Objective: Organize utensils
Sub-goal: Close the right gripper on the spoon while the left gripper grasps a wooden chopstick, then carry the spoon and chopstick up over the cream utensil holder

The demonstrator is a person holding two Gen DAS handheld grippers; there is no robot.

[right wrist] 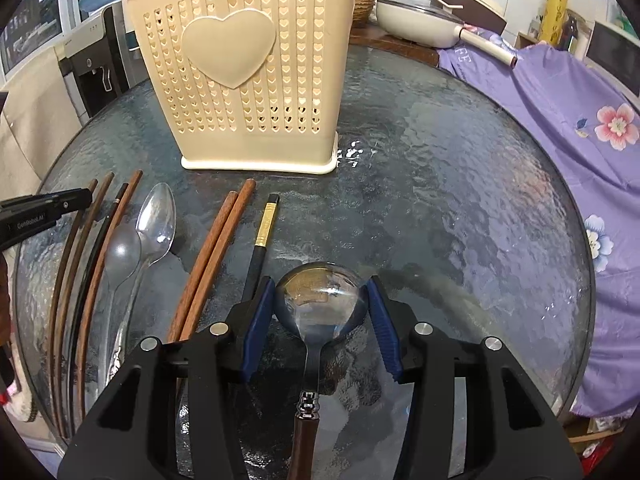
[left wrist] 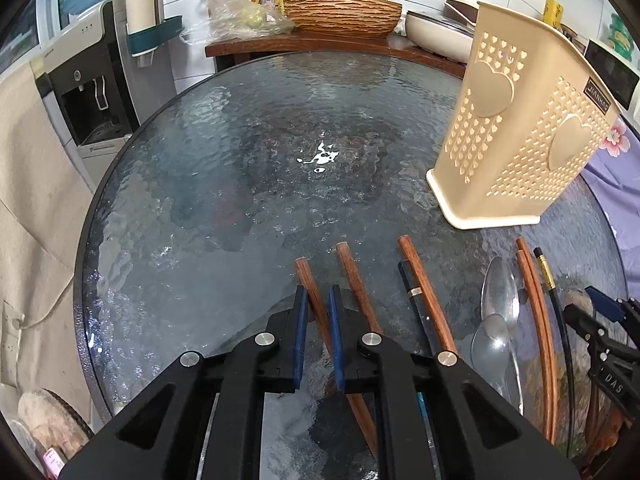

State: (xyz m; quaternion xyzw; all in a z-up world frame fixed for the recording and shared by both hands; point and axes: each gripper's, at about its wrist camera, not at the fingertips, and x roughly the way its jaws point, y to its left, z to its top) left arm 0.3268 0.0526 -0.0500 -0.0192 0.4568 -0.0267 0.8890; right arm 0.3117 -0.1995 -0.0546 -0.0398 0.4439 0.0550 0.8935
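i've got a beige heart-pierced utensil holder (right wrist: 248, 76) upright on the glass; in front lie brown wooden chopsticks (right wrist: 212, 256), a black gold-banded chopstick (right wrist: 262, 240), two clear spoons (right wrist: 154, 224) and a wood-handled spoon (right wrist: 320, 304).

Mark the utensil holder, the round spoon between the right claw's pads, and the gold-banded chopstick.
Utensil holder (right wrist: 228, 52), right wrist view, raised heart on its front.
Round spoon (right wrist: 318, 304), right wrist view, bowl.
Gold-banded chopstick (right wrist: 267, 224), right wrist view, gold band.
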